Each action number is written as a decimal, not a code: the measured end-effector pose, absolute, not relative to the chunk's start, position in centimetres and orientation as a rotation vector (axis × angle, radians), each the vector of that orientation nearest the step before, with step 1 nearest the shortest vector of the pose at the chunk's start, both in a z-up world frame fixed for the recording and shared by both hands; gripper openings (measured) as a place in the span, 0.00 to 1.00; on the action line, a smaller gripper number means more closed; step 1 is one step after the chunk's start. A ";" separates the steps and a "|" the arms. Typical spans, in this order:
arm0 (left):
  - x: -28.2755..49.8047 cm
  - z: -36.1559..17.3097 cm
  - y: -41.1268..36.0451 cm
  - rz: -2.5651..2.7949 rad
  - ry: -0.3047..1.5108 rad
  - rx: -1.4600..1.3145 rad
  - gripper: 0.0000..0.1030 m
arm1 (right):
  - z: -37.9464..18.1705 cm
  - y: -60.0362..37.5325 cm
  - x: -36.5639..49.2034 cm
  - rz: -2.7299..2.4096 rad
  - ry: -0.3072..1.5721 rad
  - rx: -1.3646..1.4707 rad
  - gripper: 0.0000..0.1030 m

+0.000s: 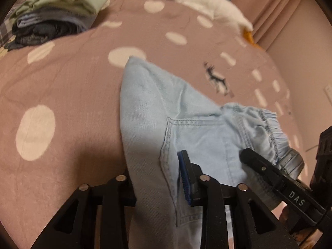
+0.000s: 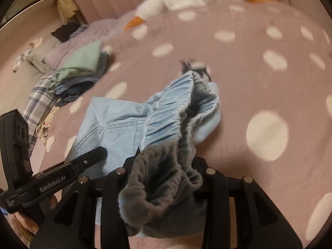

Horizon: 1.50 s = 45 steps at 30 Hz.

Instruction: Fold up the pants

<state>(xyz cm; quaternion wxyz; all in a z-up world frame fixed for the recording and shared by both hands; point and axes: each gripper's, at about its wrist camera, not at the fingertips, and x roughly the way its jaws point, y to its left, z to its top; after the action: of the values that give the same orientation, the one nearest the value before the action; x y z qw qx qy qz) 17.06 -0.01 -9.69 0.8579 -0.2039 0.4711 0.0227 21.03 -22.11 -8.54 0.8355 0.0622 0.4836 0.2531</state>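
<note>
So your left gripper (image 1: 159,186) and right gripper (image 2: 164,178) each pinch the light blue pants (image 1: 186,128), lifting them off the bed (image 1: 72,83) to fold.

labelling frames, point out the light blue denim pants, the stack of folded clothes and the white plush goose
light blue denim pants (image 1: 149,108): left wrist view, leg panel
stack of folded clothes (image 1: 62,6): left wrist view, green top garment
white plush goose (image 2: 153,8): right wrist view, head

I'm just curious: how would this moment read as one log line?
step: folding | left tool: gripping pants | right tool: gripping elastic waistband | surface: dotted bedspread
</note>
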 end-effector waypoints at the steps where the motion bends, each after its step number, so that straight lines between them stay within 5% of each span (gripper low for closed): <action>1: 17.2 -10.0 0.1 0.060 0.996 -0.427 0.38 | -9.2 -22.2 21.1 0.526 1.042 0.130 0.41; 13: 13.2 -7.3 0.2 0.096 1.009 -0.467 0.55 | -7.9 -23.7 20.2 0.472 1.047 0.163 0.64; 17: 10.2 -3.9 -0.2 0.114 0.889 -0.413 0.85 | -5.0 -25.0 18.8 0.467 0.938 0.161 0.79; 19: 8.6 -2.2 -0.4 0.136 0.830 -0.374 0.89 | -3.7 -25.8 17.7 0.459 0.890 0.170 0.85; 29: 5.4 0.4 -1.3 0.132 0.757 -0.336 0.93 | 0.5 -26.4 13.4 0.453 0.743 0.172 0.99; 45: 4.1 0.8 -2.3 0.134 0.751 -0.303 0.93 | 0.9 -25.0 12.0 0.456 0.729 0.111 1.00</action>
<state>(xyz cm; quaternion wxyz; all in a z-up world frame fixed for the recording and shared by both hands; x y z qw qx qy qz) 4.09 -2.27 0.82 0.9170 -0.1474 0.3648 0.0652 11.96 -25.02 0.89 0.9074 0.0537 0.3534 0.2211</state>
